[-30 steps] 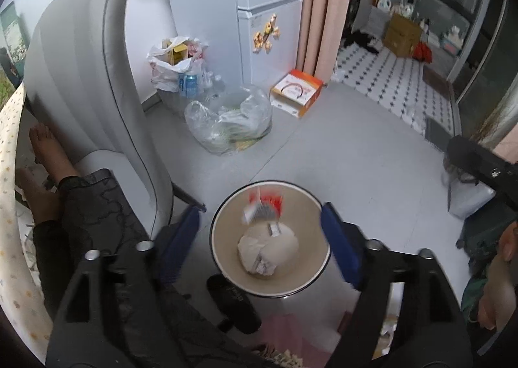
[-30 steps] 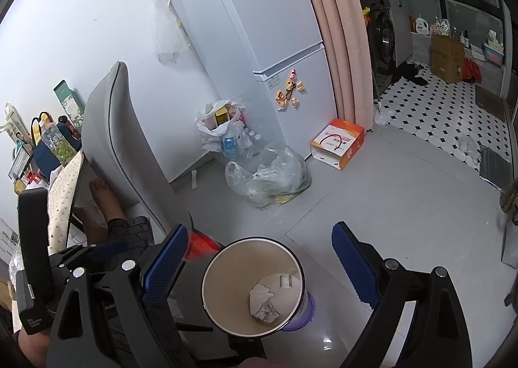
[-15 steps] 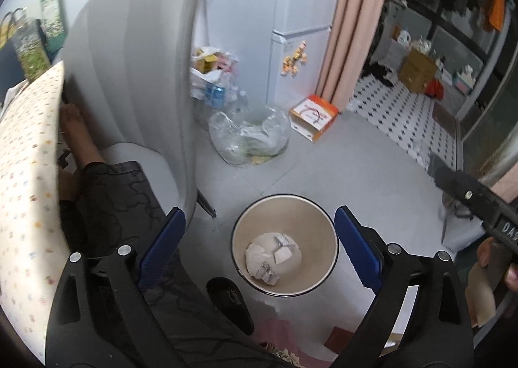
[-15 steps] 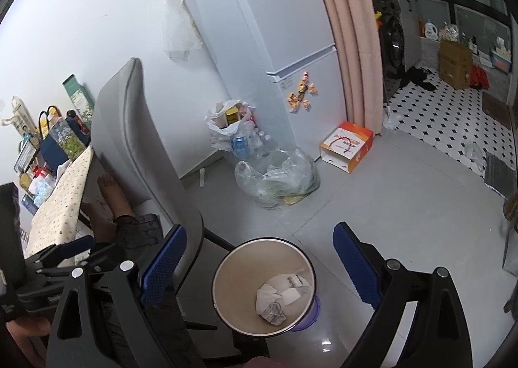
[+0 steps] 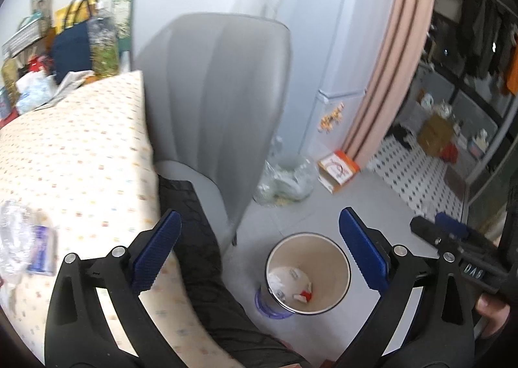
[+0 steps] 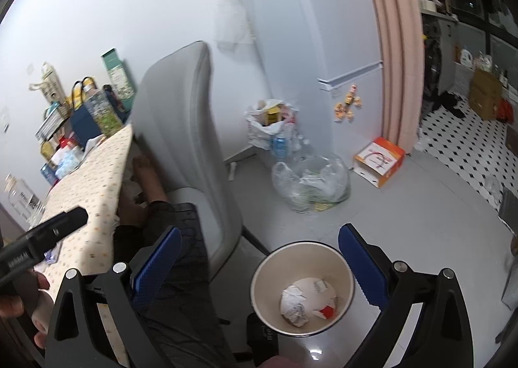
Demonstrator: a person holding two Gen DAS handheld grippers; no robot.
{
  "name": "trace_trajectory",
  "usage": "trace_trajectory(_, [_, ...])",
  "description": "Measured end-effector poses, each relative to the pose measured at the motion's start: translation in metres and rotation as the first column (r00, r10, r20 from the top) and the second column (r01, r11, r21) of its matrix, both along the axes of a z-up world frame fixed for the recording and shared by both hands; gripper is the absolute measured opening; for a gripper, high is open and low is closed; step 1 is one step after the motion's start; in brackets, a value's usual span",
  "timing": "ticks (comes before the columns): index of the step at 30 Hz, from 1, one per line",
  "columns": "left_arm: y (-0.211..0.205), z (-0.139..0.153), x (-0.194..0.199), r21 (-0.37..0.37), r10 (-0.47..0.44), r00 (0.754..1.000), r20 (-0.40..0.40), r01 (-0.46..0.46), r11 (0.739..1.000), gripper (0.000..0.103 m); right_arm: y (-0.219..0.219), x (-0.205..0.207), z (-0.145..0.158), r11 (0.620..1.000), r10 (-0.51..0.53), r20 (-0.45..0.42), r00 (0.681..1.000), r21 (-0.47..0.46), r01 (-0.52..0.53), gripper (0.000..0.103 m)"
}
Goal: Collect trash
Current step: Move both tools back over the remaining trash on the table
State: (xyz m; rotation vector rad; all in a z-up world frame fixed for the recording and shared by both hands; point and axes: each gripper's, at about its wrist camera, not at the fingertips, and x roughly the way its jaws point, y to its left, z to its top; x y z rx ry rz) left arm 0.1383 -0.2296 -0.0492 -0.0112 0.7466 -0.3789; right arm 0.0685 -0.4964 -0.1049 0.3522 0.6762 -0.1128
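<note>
A round beige trash bin (image 5: 330, 258) stands on the grey floor beside the table; it also shows in the right wrist view (image 6: 268, 274). Crumpled white paper (image 6: 293, 303) and a red-and-white scrap (image 6: 326, 311) lie at its bottom. My left gripper (image 5: 259, 251) is open and empty, held high over the table edge and the bin. My right gripper (image 6: 259, 266) is open and empty above the bin. A crumpled clear plastic bottle (image 5: 19, 238) lies on the dotted tablecloth (image 5: 71, 147) at the left.
A grey chair (image 5: 213, 89) stands between table and fridge (image 6: 340, 44). A seated person's dark-trousered leg (image 5: 197, 238) is under the table edge. Clear plastic bags (image 6: 310, 180) and an orange box (image 6: 378, 160) sit on the floor. Bags and boxes (image 5: 74, 44) crowd the table's far end.
The left gripper has risen and swung left, bringing the tabletop and the plastic bottle into view. A red-and-white scrap now lies in the bin. The right gripper shifted only slightly.
</note>
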Motion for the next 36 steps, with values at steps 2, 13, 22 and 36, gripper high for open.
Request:
trace_trajectory(2, [0.014, 0.005, -0.001, -0.019, 0.021, 1.0, 0.01, -0.02, 1.0, 0.097, 0.016, 0.003, 0.007, 1.0, 0.029, 0.006, 1.0, -0.014, -0.028, 0.095])
trace_trajectory(13, [0.106, 0.023, -0.018, -0.088, 0.151, 0.987, 0.054, -0.146, 0.985, 0.097, 0.093, 0.009, 0.037, 0.985, 0.16, 0.023, 0.987, -0.065, -0.158, 0.095])
trace_trajectory(22, [0.18, 0.013, -0.04, -0.115, 0.27, 0.962, 0.041, -0.264, 0.958, 0.097, 0.153, 0.017, 0.045, 0.965, 0.252, 0.025, 0.967, -0.082, -0.249, 0.095])
trace_trajectory(36, [0.262, -0.007, -0.059, -0.127, 0.395, 0.919, 0.0, -0.392, 0.911, 0.097, 0.242, 0.03, 0.038, 0.896, 0.436, 0.002, 0.9, -0.099, -0.434, 0.094])
